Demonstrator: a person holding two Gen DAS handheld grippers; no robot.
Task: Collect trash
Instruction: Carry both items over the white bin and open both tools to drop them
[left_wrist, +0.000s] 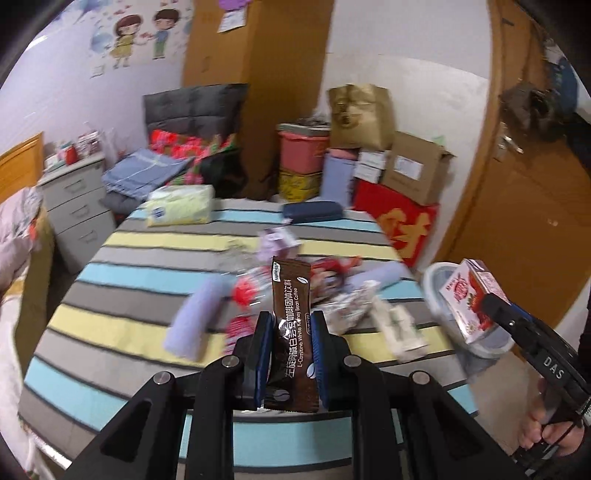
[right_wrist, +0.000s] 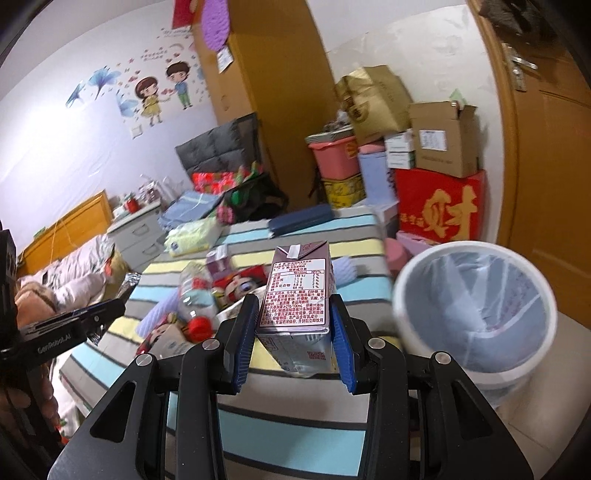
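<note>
The left gripper (left_wrist: 289, 332) is clenched on a brown coffee sachet (left_wrist: 291, 332), which stands upright between the two blue pads and rises above the fingertips. The right gripper (right_wrist: 293, 325) grasps a small drink carton (right_wrist: 297, 291) by its two sides; the carton stands upright with the printed nutrition panel facing the camera, and its folded top is above the pads. In the left wrist view the same carton (left_wrist: 471, 299) appears to the right of the left gripper, held in front of the white trash bin (left_wrist: 436, 280). In the right wrist view the bin (right_wrist: 406, 295), lined with a clear plastic bag, is just to the right of the right gripper, beside the edge of the striped table cover (right_wrist: 288, 435). Ahead of both grippers, on the striped cover, lies a blurred heap of trash: a clear plastic bottle (right_wrist: 194, 295) with a red cap, some wrappers with cartoon prints (right_wrist: 240, 284) and a small purple carton (right_wrist: 218, 260). Farther ahead there is a pack of tissues (right_wrist: 192, 234) and a dark blue case (right_wrist: 301, 219). A hand (left_wrist: 543, 424) holds the handle of the right gripper at the lower right of the left wrist view.
</note>
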